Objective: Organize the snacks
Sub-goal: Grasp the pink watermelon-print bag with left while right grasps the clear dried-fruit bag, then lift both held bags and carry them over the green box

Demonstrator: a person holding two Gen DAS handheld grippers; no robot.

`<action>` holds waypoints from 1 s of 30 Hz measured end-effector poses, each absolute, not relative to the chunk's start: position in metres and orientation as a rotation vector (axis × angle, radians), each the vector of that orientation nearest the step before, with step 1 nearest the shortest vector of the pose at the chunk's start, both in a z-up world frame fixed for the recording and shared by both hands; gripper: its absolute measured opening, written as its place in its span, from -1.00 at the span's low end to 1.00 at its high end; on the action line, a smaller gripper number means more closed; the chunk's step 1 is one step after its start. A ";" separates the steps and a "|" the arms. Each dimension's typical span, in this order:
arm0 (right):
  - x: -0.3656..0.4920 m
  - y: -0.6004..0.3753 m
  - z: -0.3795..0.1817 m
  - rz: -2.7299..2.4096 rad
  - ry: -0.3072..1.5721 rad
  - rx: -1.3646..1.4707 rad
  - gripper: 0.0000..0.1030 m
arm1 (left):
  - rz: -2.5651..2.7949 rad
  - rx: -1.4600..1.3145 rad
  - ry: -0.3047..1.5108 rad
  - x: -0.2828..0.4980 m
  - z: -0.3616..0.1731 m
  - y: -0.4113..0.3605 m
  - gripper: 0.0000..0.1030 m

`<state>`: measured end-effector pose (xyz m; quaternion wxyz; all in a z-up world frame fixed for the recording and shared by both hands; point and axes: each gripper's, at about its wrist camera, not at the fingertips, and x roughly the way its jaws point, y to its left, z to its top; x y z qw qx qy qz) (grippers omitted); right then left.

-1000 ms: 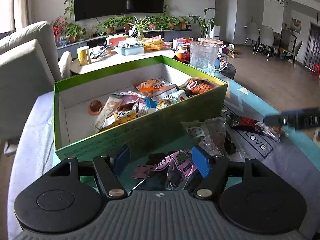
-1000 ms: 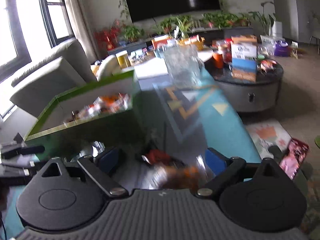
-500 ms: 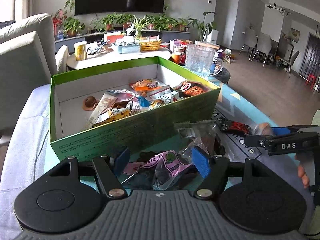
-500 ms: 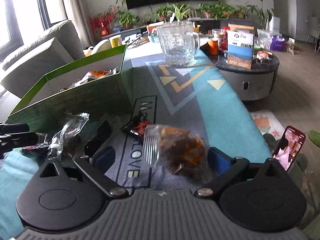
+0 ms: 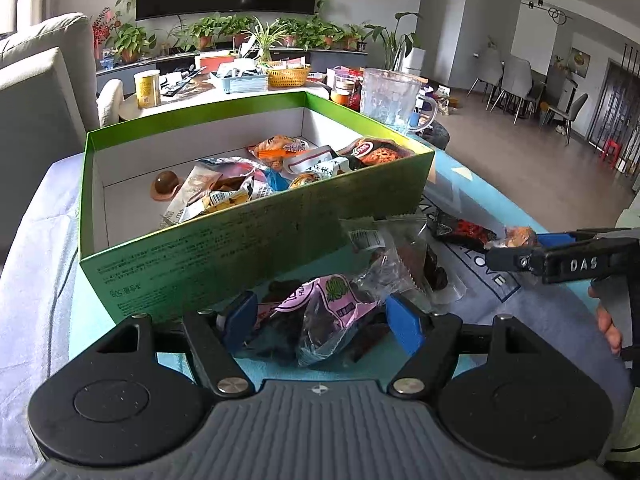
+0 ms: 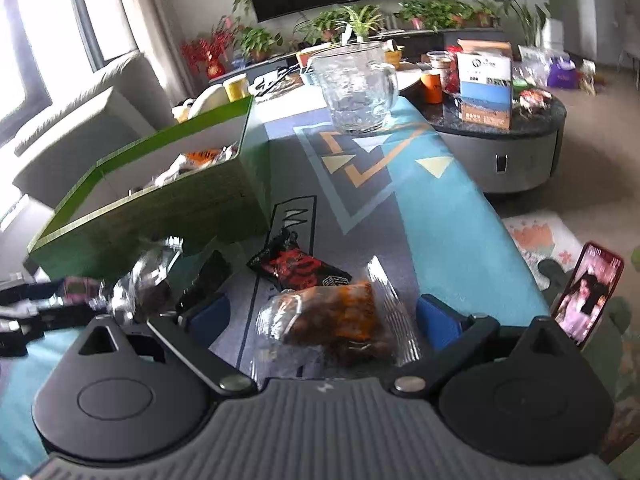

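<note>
The left gripper [image 5: 320, 316] sat low over the desk [image 5: 472, 196] with its jaws opening, straddling a crinkled pink-and-clear plastic snack packet [image 5: 324, 312]; the blue pads [image 5: 402, 322] flanked the packet without visibly pressing it, so it counted as released rather than gripped. To do this step well, I judged the jaws should close across the packet's bulky middle, not its loose edge, then lift clear of the near wall of the green cardboard box [image 5: 240, 240], which stood just ahead of the fingertips. Ahead and to the right of that gripper lay a clear cellophane packet with dark contents [image 5: 404, 256].

The right gripper [image 6: 320, 320] also pointed down at the desk, jaws apart, with a clear bag of orange-brown fried snack [image 6: 332, 320] between them. Neither pad could be seen pressing the film, so I read it as not clenched, though blur left some doubt. Closing gently would matter here, since the contents looked crushable. Just beyond its fingertips lay a black-and-red foil sachet [image 6: 300, 266], and far ahead stood a clear glass pitcher [image 6: 356, 88].

Counted: two grippers, one box, one pitcher, and four loose packets visible on the desk outside the box. Inside the box sat a heap of wrapped snacks too overlapped to count, plus one brown domed sweet [image 5: 166, 184] lying apart from it.
</note>
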<state>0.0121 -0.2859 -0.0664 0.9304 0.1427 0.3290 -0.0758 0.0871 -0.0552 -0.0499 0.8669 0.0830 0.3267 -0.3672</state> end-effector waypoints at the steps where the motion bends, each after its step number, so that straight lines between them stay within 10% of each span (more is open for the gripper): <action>1: 0.013 -0.282 -0.067 -0.157 0.678 0.262 -0.16 | -0.770 0.177 0.684 0.088 -0.051 -0.056 0.34; 15: 0.015 -0.276 -0.073 -0.191 0.656 0.209 -0.17 | -0.770 0.097 0.726 0.103 -0.065 -0.044 0.46; 20: 0.013 -0.279 -0.070 -0.185 0.634 0.232 -0.18 | -0.808 0.022 0.715 0.102 -0.061 -0.032 -0.32; 30: 0.004 -0.278 -0.059 -0.142 0.601 0.277 -0.19 | -0.839 0.060 0.615 0.073 -0.037 -0.030 -0.39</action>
